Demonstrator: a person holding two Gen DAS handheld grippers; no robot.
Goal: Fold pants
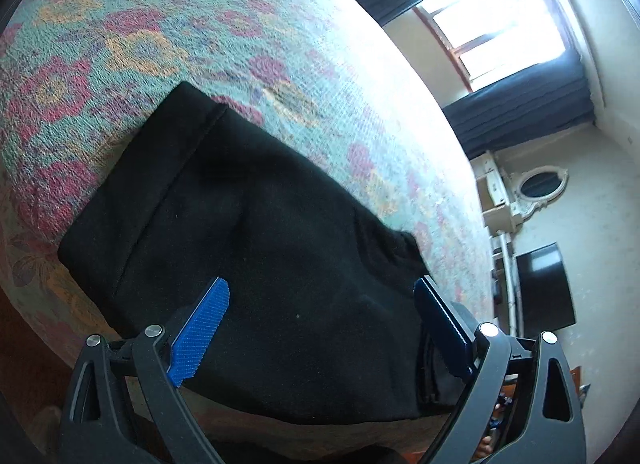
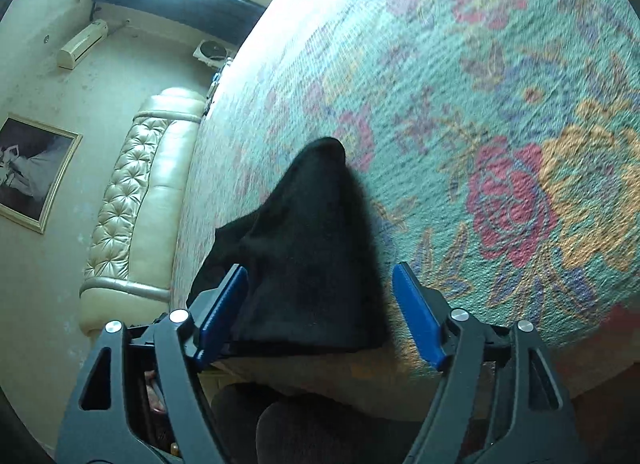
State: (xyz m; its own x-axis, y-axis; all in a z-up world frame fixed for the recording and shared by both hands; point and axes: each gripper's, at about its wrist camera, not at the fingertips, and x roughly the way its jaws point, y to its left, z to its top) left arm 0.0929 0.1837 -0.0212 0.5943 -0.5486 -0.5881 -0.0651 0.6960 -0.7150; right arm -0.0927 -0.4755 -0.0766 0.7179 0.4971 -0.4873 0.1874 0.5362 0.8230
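Covering bed, floral spread [image 1: 248,23] (window [image 1: 496,19] beyond)

A bed [image 1: 248,23] with a floral teal cover carries folded black pants [image 1: 256,248] near its edge.

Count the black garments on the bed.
1: the black pants lie folded near the front edge of the floral bedspread, ahead of both open grippers; layers underneath may be hidden.

Matt black cloth is seen in the pants [image 1: 256,248]; the bedspread [image 1: 224,43] is rough woven fabric, the headboard [image 2: 140,199] glossy tufted leather.
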